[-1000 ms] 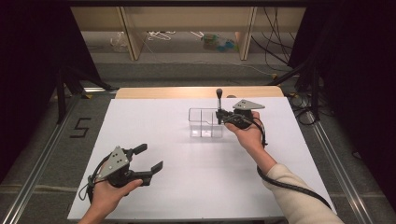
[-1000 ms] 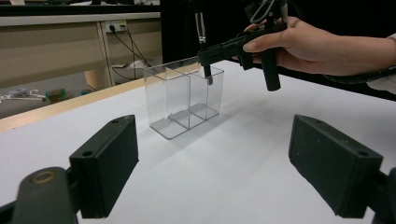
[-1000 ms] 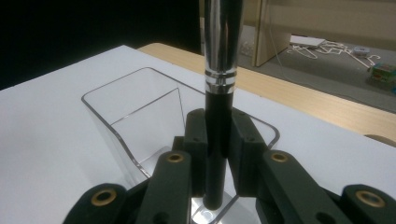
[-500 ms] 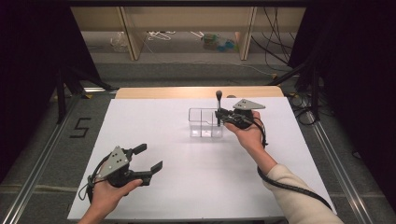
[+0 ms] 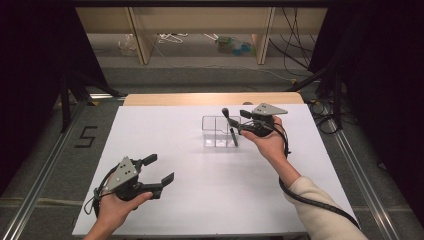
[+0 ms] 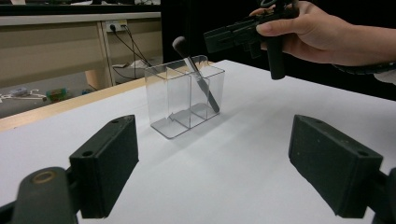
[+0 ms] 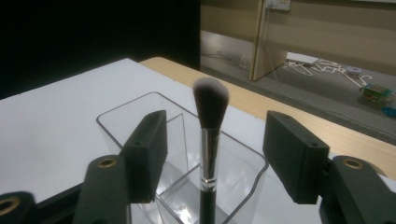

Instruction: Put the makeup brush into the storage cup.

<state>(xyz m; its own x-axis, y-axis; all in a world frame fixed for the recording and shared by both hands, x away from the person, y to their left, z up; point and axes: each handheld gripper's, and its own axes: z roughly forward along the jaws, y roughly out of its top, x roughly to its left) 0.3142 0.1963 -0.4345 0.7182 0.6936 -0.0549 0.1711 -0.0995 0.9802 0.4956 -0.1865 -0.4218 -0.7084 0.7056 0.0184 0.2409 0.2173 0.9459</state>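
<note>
Right claw has just been opening, jaws standing apart around the brush leaning in the clear box, while left claw, well away from that box, is gaping wide too.

White table; wooden shelving behind.

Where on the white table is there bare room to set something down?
Bare: between the left hand-held gripper and the clear organizer; also the table's far-left corner. Crowded: around the organizer, where the right hand-held gripper flanks the brush.
</note>
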